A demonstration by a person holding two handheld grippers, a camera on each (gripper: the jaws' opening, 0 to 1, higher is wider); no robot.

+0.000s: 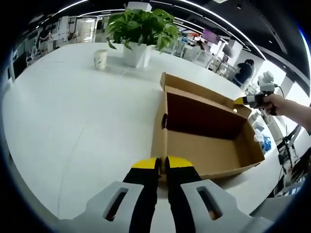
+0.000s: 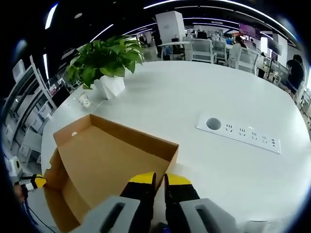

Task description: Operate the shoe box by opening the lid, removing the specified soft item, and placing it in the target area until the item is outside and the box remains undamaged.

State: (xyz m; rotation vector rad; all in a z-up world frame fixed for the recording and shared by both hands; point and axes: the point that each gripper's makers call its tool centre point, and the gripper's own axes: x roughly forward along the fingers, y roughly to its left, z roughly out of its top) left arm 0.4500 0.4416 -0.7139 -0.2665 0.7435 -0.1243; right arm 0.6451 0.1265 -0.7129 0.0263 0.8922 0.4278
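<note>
An open brown cardboard shoe box [image 1: 209, 145] lies on the white table [image 1: 73, 121], with its flap [image 1: 194, 87] standing up along the far side. The inside that shows is bare cardboard, with no soft item in sight. My left gripper [image 1: 162, 164] has its yellow-tipped jaws pressed together at the box's near end wall. It also enters the right gripper view at the box's left corner [image 2: 35, 182]. My right gripper [image 2: 160, 178] is closed on the rim of the box [image 2: 107, 160]. Held by a hand, it appears at the far rim [image 1: 241, 100].
A potted plant [image 1: 138, 31] in a white pot and a paper cup [image 1: 100, 58] stand at the back of the table. A socket panel [image 2: 238, 132] is set into the tabletop right of the box. Chairs and people sit beyond the table's edge.
</note>
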